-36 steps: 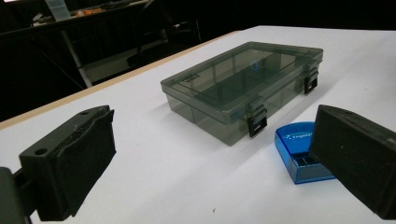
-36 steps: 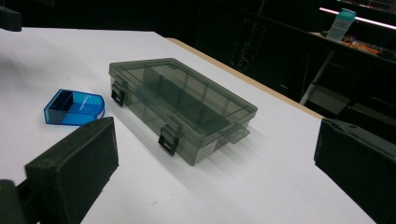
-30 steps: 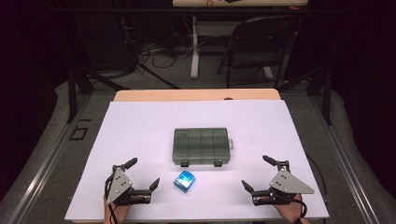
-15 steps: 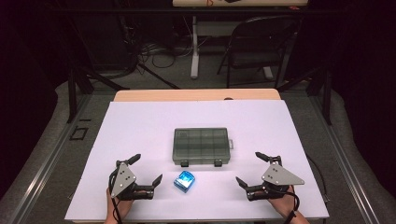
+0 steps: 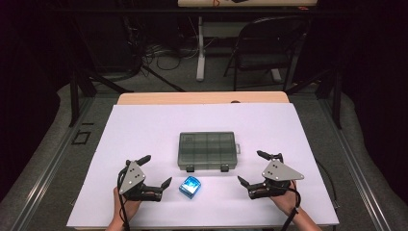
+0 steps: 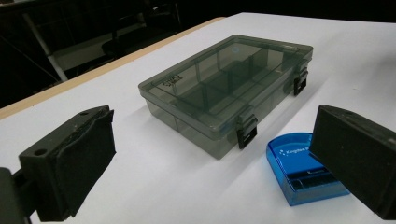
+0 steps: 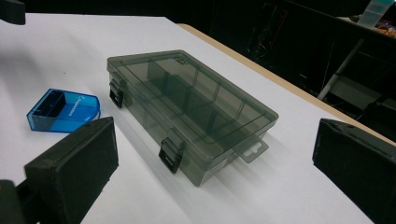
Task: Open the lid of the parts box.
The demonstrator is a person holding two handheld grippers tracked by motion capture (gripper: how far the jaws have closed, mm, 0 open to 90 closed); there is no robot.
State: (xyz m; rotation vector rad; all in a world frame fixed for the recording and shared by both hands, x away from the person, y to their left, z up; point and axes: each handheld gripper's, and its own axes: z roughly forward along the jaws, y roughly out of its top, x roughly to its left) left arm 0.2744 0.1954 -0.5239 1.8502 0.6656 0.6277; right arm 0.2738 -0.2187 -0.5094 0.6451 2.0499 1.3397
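A smoky grey compartment box with its lid closed and two black latches lies in the middle of the white table. In front of it lies a small blue plastic case. My left gripper is open just left of the blue case, and my right gripper is open to the right of the box. In the left gripper view the box and the blue case lie ahead, the case partly behind the right jaw. The right gripper view shows the box between the jaws and the blue case at left.
A wooden table edge runs behind the white surface. Beyond it stand a folding chair, cables and dark stands on the floor. Bare white surface surrounds the box on all sides.
Both grippers have moved slightly forward and inward toward the box and the blue case. Neither has touched anything; box and case lie where they were.
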